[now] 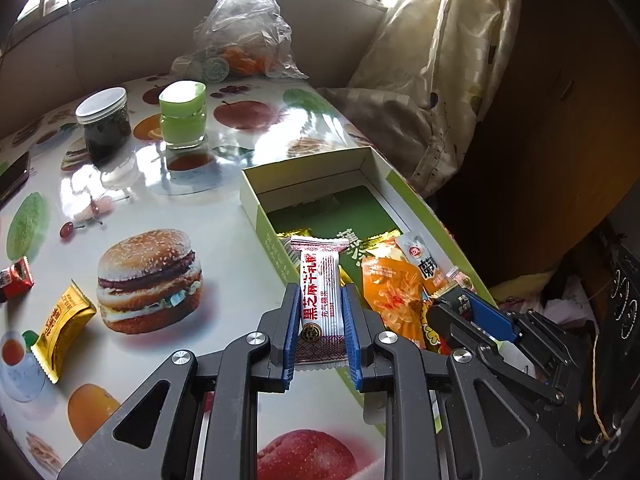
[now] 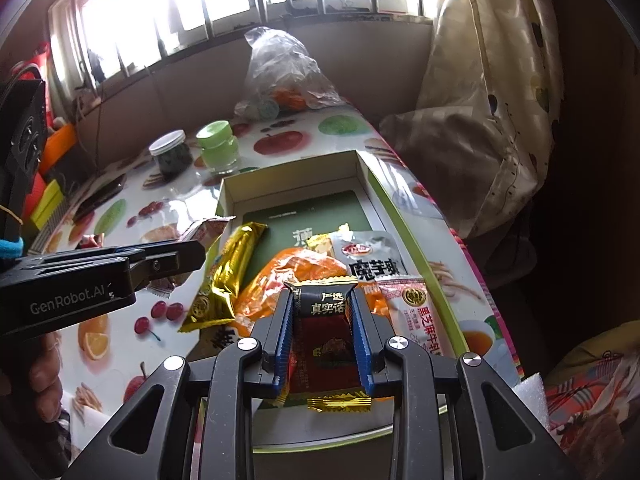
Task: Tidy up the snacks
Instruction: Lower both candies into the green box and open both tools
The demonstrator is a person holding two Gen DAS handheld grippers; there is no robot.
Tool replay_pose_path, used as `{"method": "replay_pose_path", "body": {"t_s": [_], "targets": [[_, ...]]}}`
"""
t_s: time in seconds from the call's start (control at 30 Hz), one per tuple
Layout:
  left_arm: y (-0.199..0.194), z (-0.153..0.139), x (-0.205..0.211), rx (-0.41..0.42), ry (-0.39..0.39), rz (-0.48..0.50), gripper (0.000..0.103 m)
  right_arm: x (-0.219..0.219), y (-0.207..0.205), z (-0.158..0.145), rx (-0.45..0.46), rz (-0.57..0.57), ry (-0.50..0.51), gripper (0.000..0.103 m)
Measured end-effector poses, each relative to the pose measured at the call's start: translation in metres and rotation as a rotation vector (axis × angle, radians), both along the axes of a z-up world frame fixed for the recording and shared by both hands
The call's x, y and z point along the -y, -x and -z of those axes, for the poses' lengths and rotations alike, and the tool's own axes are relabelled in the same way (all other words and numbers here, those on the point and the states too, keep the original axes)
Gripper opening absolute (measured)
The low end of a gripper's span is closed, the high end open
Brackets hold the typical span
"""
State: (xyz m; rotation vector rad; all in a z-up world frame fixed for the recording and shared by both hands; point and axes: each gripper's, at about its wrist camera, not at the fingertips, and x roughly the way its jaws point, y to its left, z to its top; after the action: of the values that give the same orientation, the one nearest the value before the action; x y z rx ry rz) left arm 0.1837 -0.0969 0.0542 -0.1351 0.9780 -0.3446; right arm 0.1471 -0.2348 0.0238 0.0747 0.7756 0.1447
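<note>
My left gripper (image 1: 321, 292) is shut on a white and red snack bar (image 1: 320, 292), held over the near left edge of the open green box (image 1: 256, 192). My right gripper (image 2: 321, 300) is shut on a black and gold snack packet (image 2: 326, 332), held over the box's (image 2: 400, 216) near end. Inside the box lie an orange packet (image 2: 280, 280), a gold bar (image 2: 230, 272), a grey pouch (image 2: 372, 256) and a white and red bar (image 2: 416, 312). The right gripper shows at the box's right in the left wrist view (image 1: 456, 300).
On the fruit-print table (image 1: 160, 200) lie a yellow packet (image 1: 62, 324) and a red packet (image 1: 16, 278) at the left. A dark jar (image 1: 105, 124), a green jar (image 1: 184, 114) and a plastic bag (image 1: 244, 36) stand at the back. A phone (image 1: 12, 178) lies far left.
</note>
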Motion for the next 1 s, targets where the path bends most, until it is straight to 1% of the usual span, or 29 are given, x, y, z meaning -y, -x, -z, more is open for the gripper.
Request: {"method": "replay_pose_path", "body": {"t_s": [0.1,0.3,0.57,0.67,0.8,1.0], "targets": [[-0.001,0.003,0.006,-0.006,-0.02,0.01,0.022,0.001,0.0,0.003,-0.005,0.005,0.005,0.026],[-0.003,0.008,0.014,-0.012,-0.032,0.019,0.022,0.003,0.002,0.009,-0.01,0.01,0.007,0.026],[-0.008,0.009,0.02,0.016,-0.053,0.016,0.022,0.005,0.0,0.011,0.002,0.029,0.024,0.027],[-0.012,0.012,0.022,0.003,-0.04,0.016,0.022,0.005,-0.003,0.012,0.001,0.04,0.035,0.027],[-0.016,0.014,0.027,0.005,-0.051,0.009,0.022,0.006,-0.006,0.012,0.005,0.047,0.036,0.027],[-0.022,0.018,0.026,-0.002,-0.038,0.003,0.023,0.006,-0.009,0.013,0.018,0.038,0.046,0.027]]}}
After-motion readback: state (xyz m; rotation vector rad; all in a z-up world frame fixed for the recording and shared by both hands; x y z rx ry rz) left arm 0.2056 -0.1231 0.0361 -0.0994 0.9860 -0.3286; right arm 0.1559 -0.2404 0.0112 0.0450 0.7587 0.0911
